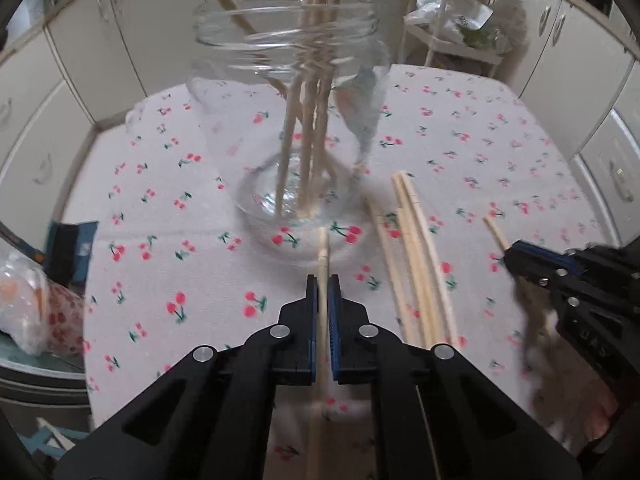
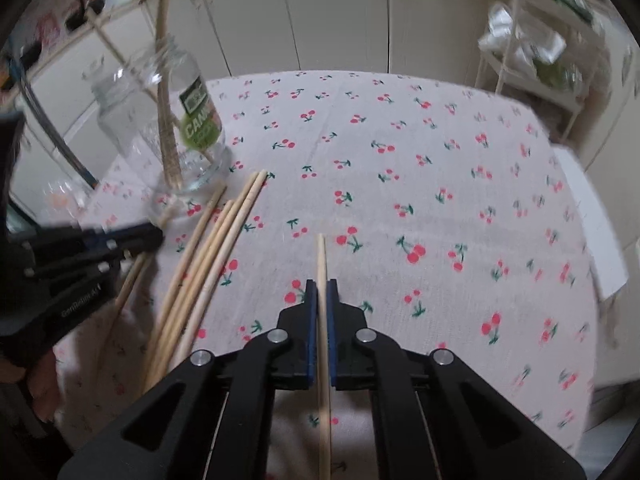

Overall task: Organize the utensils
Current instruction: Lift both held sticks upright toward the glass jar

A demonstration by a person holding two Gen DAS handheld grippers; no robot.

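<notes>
Glass jar, four loose chopsticks (two claw-held)

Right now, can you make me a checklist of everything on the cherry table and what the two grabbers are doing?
Surface: cherry-print tablecloth covers the table.
Job's things: glass jar standing upright with several wooden chopsticks inside; loose chopsticks lying beside it.
Clutter: plastic bag at the table's left edge.
Grippers: left gripper shut on one chopstick; right gripper shut on another chopstick.
Cables: nothing seen.
Surroundings: pale cabinets behind; white shelf rack holding bags.
</notes>
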